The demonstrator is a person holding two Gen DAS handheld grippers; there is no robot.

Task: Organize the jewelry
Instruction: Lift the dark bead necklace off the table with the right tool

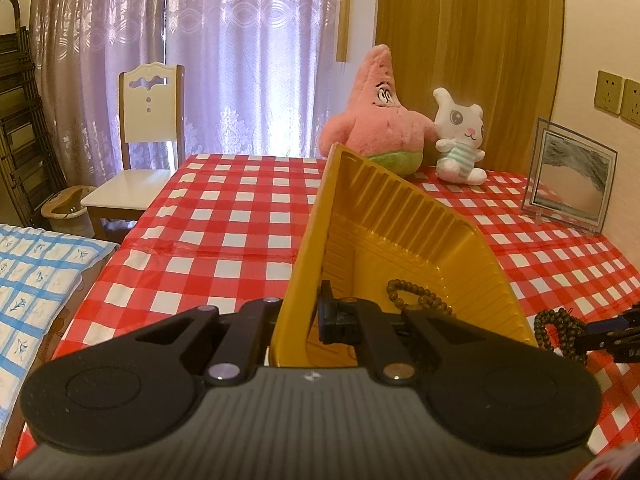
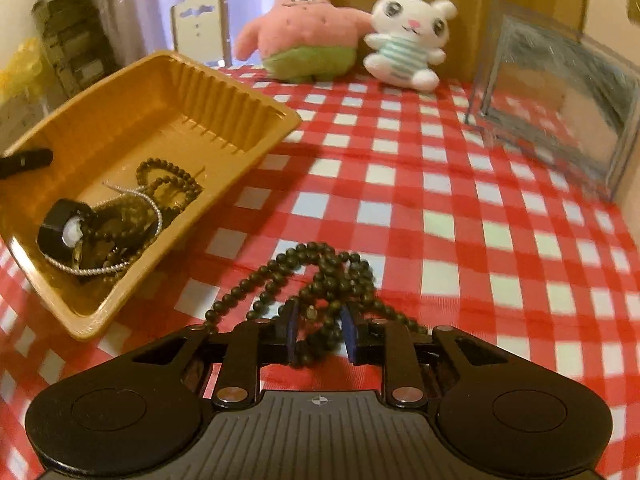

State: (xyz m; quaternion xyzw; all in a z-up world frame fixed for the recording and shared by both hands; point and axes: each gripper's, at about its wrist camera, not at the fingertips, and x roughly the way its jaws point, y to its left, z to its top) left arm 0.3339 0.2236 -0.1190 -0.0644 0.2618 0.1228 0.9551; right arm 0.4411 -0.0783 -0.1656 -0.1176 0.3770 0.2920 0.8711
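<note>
No text, label, brand or number can be read anywhere.

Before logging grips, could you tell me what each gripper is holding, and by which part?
Left gripper clamps the yellow tray by its near rim. Right gripper: dark beads lie between its jaws, apparently unpinched.

Left claw (image 1: 308, 320) clamped, right claw (image 2: 320, 332) parted.

We see lilac patterned curtains (image 1: 200, 48) glowing with daylight, a white chair (image 1: 144, 136) at the red-checked surface (image 1: 224, 216), a wooden door (image 1: 468, 40), gold wall sockets (image 1: 610, 92), and a blue-patterned bed (image 1: 36, 280) at left.
</note>
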